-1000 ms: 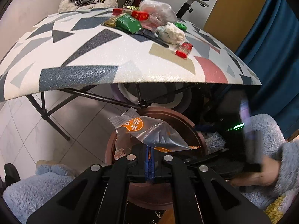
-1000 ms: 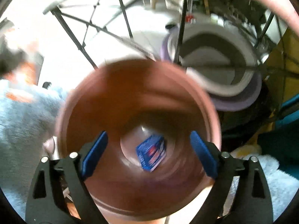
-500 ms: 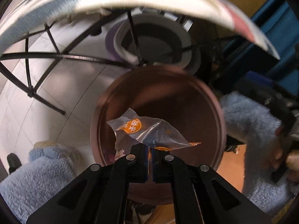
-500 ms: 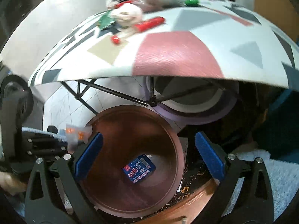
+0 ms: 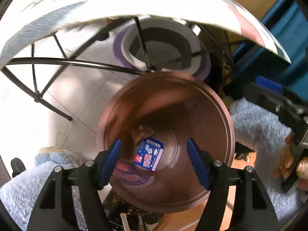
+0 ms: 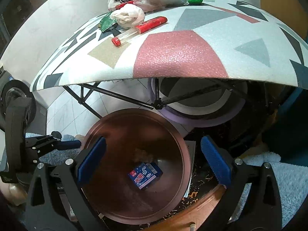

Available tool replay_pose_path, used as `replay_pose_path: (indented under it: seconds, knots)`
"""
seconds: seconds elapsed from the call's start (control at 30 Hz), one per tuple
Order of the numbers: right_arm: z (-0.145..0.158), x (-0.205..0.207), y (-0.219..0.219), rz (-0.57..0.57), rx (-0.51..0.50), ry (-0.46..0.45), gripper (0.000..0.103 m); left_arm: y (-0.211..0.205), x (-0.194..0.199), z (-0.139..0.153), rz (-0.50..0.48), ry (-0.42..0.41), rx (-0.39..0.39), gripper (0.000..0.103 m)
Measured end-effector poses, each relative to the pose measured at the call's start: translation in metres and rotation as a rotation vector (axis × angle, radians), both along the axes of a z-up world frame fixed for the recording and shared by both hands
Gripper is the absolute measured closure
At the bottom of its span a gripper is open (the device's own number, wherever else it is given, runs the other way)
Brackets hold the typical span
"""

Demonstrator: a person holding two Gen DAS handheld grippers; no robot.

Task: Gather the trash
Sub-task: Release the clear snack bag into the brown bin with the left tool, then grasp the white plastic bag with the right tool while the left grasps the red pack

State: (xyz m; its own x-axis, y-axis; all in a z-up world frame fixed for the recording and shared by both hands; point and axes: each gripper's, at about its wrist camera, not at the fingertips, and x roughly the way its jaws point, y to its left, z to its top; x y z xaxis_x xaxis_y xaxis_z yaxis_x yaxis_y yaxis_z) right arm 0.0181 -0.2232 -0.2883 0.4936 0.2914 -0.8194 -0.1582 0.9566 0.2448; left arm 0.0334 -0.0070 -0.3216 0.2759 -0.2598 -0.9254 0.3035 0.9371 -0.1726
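Left gripper (image 5: 154, 160) hangs over the brown bin (image 5: 227, 119), jaws just opened, nothing between them; clear wrapper (image 5: 142, 133) lies inside the bin beside the blue carton (image 5: 148, 154).

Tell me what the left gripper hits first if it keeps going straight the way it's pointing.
Most likely the blue carton lying in the brown bin. The left gripper, jaws just opened and empty, aims into the bin; the clear wrapper lies just beyond. Depth is unclear.
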Motion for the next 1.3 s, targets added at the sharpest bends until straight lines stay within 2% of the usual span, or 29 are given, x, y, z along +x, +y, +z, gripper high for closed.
replay_pose_path:
  seconds: [0.23,0.57,0.87,1.1,1.17,1.3]
  knots:
    - [0.002,-0.001,0.0,0.003,-0.001,-0.005,0.006,0.027,0.001,0.024,0.13,-0.09,-0.076,0.018]
    - [0.012,-0.004,0.002,0.009,-0.005,-0.039,0.006,0.062,-0.003,0.059,0.287,-0.225,-0.177,0.015]
    - [0.056,-0.003,0.007,0.054,-0.026,-0.178,0.006,0.092,-0.006,0.107,0.387,-0.399,-0.26,0.015]
    - [0.083,0.027,0.004,0.072,-0.034,-0.204,0.006,0.106,0.017,0.136,0.409,-0.457,-0.295,0.015]
    - [0.091,0.044,0.01,0.11,-0.055,-0.231,0.009,0.107,0.028,0.143,0.403,-0.462,-0.292,0.015]
    - [0.097,0.076,0.024,0.169,-0.077,-0.247,0.025,0.105,0.047,0.153,0.391,-0.461,-0.265,0.015]
